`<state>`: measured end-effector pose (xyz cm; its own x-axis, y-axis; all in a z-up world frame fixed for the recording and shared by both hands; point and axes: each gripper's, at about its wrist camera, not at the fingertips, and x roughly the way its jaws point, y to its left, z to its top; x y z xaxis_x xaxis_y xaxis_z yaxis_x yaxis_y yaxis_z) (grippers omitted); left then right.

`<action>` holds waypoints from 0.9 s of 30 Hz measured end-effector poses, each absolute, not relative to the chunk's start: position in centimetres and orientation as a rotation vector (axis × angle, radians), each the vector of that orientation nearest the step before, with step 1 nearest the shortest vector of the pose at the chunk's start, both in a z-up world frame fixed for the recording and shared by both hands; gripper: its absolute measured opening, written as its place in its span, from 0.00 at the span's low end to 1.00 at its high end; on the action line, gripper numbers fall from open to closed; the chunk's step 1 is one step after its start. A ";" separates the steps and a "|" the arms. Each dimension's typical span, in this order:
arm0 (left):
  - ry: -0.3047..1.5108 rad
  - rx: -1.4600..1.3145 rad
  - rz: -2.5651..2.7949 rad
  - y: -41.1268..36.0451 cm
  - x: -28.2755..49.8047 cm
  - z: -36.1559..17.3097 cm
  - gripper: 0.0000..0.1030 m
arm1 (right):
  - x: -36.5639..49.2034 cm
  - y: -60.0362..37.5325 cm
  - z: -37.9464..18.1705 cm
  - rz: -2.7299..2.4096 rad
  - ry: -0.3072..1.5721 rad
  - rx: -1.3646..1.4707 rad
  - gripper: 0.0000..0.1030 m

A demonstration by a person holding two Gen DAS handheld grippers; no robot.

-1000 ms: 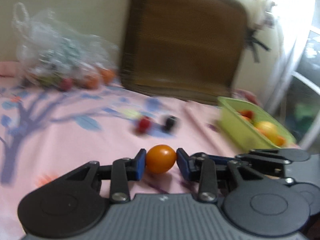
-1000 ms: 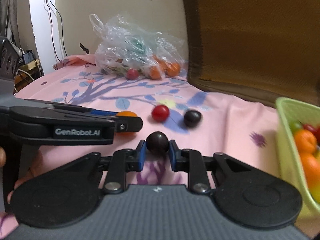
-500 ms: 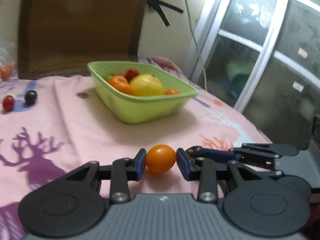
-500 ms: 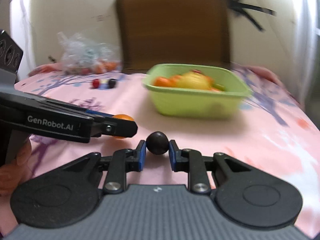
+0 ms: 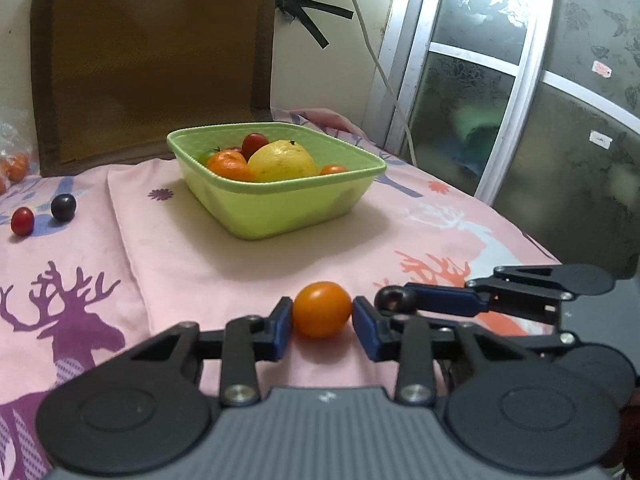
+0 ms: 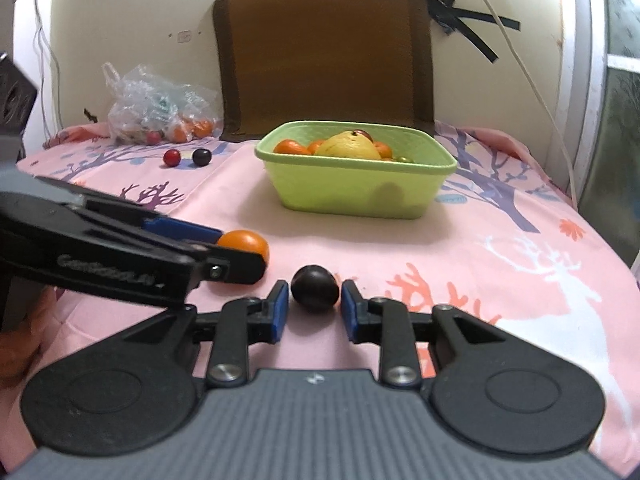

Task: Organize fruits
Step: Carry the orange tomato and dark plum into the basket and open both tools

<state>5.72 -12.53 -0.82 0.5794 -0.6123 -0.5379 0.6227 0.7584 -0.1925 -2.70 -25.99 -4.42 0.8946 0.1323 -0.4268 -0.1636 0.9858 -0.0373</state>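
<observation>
My left gripper (image 5: 322, 316) is shut on an orange cherry tomato (image 5: 322, 309), also seen in the right wrist view (image 6: 245, 241). My right gripper (image 6: 313, 305) is shut on a dark purple-black tomato (image 6: 314, 294), seen in the left wrist view (image 5: 394, 300). Both hover low over the pink cloth, in front of the green basket (image 5: 280, 204) (image 6: 356, 194). The basket holds a yellow fruit (image 5: 282, 162), oranges and small tomatoes. A red tomato (image 5: 22, 221) and a dark one (image 5: 63, 207) lie on the cloth at the left.
A clear plastic bag (image 6: 160, 110) with more fruit lies at the back left. A brown cushion (image 6: 324, 46) leans on the wall behind the basket. A glass door (image 5: 520, 80) and a hanging cable (image 5: 380, 68) stand at the right.
Both grippers have swung from the loose fruit and bag at the left toward the green basket, each still holding its tomato. The basket now sits centred ahead.
</observation>
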 end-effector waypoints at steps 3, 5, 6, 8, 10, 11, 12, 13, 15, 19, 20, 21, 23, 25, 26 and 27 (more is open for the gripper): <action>0.638 -0.026 -0.758 -12.5 6.2 -0.5 0.32 | -3.1 -26.1 -4.3 0.155 0.416 -0.081 0.28; 0.629 -0.054 -0.761 -12.5 6.9 0.3 0.32 | -3.2 -26.4 -4.0 0.149 0.396 -0.064 0.28; 0.617 -0.059 -0.757 -12.6 7.3 0.8 0.32 | -3.1 -26.7 -3.7 0.145 0.377 -0.052 0.28; 0.591 -0.062 -0.744 -12.8 8.4 2.0 0.32 | -2.9 -27.3 -2.9 0.131 0.334 -0.032 0.28; 0.565 -0.075 -0.721 -13.0 9.9 3.1 0.32 | -2.2 -27.9 -1.9 0.107 0.288 -0.023 0.28; 0.554 -0.081 -0.705 -13.2 10.6 3.6 0.32 | -1.6 -28.3 -1.4 0.098 0.264 -0.020 0.28; 0.548 -0.087 -0.687 -13.4 11.6 4.0 0.32 | -1.0 -28.7 -1.0 0.091 0.245 -0.015 0.28; 0.547 -0.094 -0.671 -13.6 12.6 4.4 0.32 | -0.1 -29.1 -0.6 0.081 0.230 -0.008 0.28; 0.556 -0.105 -0.654 -14.2 14.6 4.8 0.32 | 1.8 -29.9 0.0 0.073 0.223 0.014 0.28; 0.591 -0.120 -0.599 -15.1 18.1 4.8 0.32 | 5.4 -30.5 0.1 0.054 0.241 0.029 0.28; 0.600 -0.123 -0.586 -15.2 18.8 4.7 0.32 | 5.9 -30.5 0.0 0.047 0.244 0.027 0.28; 0.610 -0.126 -0.576 -15.2 19.5 4.5 0.32 | 6.5 -30.6 -0.2 0.045 0.251 0.032 0.28; 0.630 -0.130 -0.565 -15.4 20.7 4.0 0.32 | 7.3 -30.6 -0.5 0.042 0.264 0.045 0.29; 0.648 -0.125 -0.548 -15.6 21.5 3.6 0.32 | 7.8 -30.6 -0.9 0.031 0.268 0.056 0.29; 0.653 -0.122 -0.541 -15.7 21.7 3.3 0.32 | 7.9 -30.6 -1.1 0.031 0.271 0.065 0.29; 0.657 -0.119 -0.538 -15.9 21.8 3.1 0.34 | 8.0 -30.7 -1.2 0.033 0.271 0.072 0.30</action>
<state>21.84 -15.88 3.13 0.6612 -0.5112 -0.5491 0.4378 0.8573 -0.2709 7.95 -30.71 -1.19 0.9631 0.0424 -0.2659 -0.0230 0.9969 0.0754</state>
